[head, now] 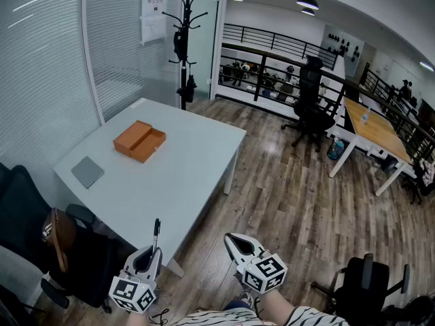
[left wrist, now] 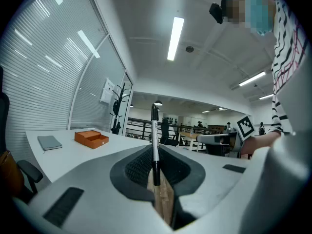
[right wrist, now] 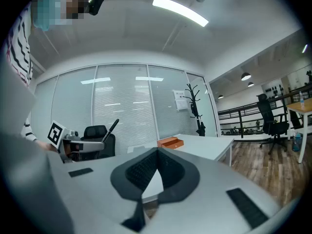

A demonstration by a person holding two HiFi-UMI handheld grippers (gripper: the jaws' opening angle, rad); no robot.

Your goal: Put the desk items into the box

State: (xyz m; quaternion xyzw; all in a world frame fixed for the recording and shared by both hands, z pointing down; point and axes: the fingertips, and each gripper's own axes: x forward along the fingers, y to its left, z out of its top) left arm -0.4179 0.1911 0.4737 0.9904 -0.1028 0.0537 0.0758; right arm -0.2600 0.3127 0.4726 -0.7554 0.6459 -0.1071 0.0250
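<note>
The left gripper (head: 150, 255) is held low at the near edge of the white desk (head: 194, 165), its 2 jaws pinching a black pen (head: 156, 232) by its lower end; the pen stands nearly upright, its cap end pointing up and away from the person; in the left gripper view the pen (left wrist: 155, 133) runs straight up the middle of the left gripper (left wrist: 156, 165), clamped between the ribbed pads; the right gripper (head: 236, 241) hangs just beside it over the wooden floor, off the desk's corner, and the right gripper view shows its jaws pressed together at the tips with nothing between them (right wrist: 156, 153); that same view catches the left gripper (right wrist: 80, 141) at its left with the pen (right wrist: 113, 126) tilted above it; the orange box (head: 139, 141) sits open toward the far side of the desk, well apart from both grippers, showing 2 shallow halves side by side; it also shows small in the left gripper view (left wrist: 91, 138) and in the right gripper view (right wrist: 170, 142); a grey notebook (head: 88, 172) lies flat near the desk's left edge, apart from the box; a black coat stand (head: 185, 46) rises behind the desk's far corner; a brown bag (head: 58, 232) rests on a dark chair at the desk's near left.
</note>
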